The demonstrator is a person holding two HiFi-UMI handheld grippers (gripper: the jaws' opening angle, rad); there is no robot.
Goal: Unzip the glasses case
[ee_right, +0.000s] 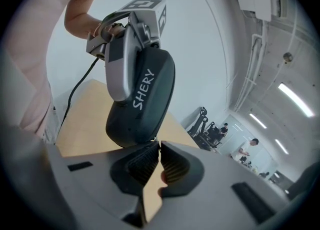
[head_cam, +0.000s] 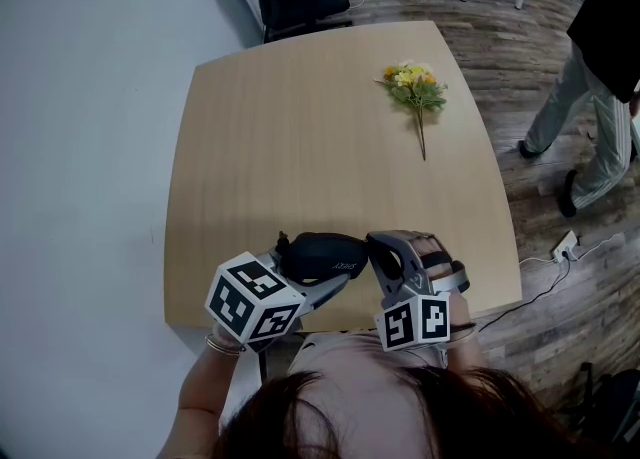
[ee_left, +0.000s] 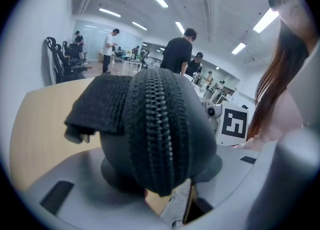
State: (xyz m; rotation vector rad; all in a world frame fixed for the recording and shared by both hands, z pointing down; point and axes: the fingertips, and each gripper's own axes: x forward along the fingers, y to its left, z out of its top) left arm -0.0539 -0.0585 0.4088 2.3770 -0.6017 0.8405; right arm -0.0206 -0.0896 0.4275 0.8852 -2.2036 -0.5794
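Your left claw (ee_left: 161, 171) is clamped on the glasses case (head_cam: 318, 255), with one jaw on each side of its dark rounded body. You hold the case over the near edge of the worktop (head_cam: 300, 147), just in front of your body. In the left gripper view the closed zipper (ee_left: 160, 124) runs down the middle of the case and faces the camera, and a black fabric flap hangs on the case's left side.

Your right claw (ee_right: 158, 146) has its jaws together, and their tips meet right at the lower end of the case. Whether something thin is pinched between them is too small to tell. The side of the case carries the white print "SHERY" (ee_right: 144, 89).

A small bunch of yellow flowers (head_cam: 415, 87) lies on the far part of the worktop, well apart from the case.
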